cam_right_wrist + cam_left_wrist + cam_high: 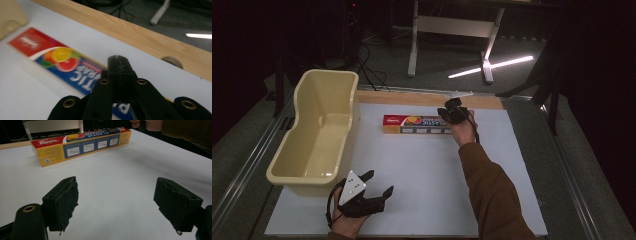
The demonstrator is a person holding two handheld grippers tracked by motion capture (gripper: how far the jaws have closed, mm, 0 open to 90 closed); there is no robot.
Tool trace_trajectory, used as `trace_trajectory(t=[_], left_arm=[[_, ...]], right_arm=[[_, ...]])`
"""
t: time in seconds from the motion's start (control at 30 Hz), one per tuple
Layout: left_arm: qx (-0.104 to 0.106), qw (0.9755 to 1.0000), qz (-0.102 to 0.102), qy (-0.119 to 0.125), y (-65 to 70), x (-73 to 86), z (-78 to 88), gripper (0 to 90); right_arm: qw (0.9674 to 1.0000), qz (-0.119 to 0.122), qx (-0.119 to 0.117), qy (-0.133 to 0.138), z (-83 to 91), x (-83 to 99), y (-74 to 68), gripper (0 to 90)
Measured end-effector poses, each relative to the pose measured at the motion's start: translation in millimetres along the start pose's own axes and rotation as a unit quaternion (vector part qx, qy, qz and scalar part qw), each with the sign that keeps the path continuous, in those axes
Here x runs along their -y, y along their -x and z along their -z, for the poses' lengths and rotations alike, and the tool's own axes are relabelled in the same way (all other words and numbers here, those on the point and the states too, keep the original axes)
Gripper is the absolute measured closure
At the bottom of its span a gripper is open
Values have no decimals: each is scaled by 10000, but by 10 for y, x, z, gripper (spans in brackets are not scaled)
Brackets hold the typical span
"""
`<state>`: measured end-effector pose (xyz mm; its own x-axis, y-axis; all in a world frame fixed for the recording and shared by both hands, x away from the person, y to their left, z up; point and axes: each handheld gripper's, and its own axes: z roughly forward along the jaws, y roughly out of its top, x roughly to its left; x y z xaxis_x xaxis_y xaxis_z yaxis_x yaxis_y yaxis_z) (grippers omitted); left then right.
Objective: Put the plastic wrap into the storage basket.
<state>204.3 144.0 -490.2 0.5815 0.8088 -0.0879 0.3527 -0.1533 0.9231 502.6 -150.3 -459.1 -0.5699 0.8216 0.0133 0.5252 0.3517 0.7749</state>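
A long plastic wrap box (417, 124), red, blue and yellow, lies flat across the far middle of the white mat (422, 180). My right gripper (453, 111) hovers over the box's right end, jaws pressed together with nothing between them. In the right gripper view the shut gripper (117, 60) sits above the box's printed top (62, 65). My left gripper (381, 181) rests near the mat's front left, open and empty. In the left gripper view the open gripper (115, 202) faces the box (82, 143) farther off across bare mat.
A deep cream plastic tub (326, 74) stands along the mat's left side, its corner (10, 15) close to the box's left end. A wooden strip (427, 99) borders the far edge. A white table frame (414, 45) stands on the floor beyond.
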Motion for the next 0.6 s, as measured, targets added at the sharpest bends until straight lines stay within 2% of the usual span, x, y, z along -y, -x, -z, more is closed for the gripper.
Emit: trace_trajectory(t=[0.13, 0.23, 0.3, 0.33, 0.4, 0.5, 0.53, 0.6], left_arm=[[23, 10000, 15, 7, 2, 7, 1, 196], [20, 10000, 21, 1, -5, 13, -4, 196], [20, 10000, 38, 38, -14, 19, -2, 196], [20, 10000, 38, 38, -14, 19, -2, 196], [9, 10000, 54, 46, -26, 22, 2, 196], [-7, 10000, 30, 56, -15, 22, -6, 200], [-7, 10000, 30, 56, -15, 22, -6, 204], [-9, 10000, 17, 64, -8, 28, -15, 204]], right_arm=[[9998, -155, 106, -73, -93, 2, 74, 900], [9989, -323, 261, -218, -220, 65, 160, 900], [9983, -334, 403, -257, -266, 83, 187, 900], [9983, -334, 403, -257, -266, 83, 187, 900], [9972, -458, 497, -330, -313, 70, 255, 900], [9963, -557, 490, -426, -343, 93, 325, 900], [9959, -664, 406, -456, -352, 115, 354, 900], [9951, -776, 409, -463, -356, 143, 383, 900]])
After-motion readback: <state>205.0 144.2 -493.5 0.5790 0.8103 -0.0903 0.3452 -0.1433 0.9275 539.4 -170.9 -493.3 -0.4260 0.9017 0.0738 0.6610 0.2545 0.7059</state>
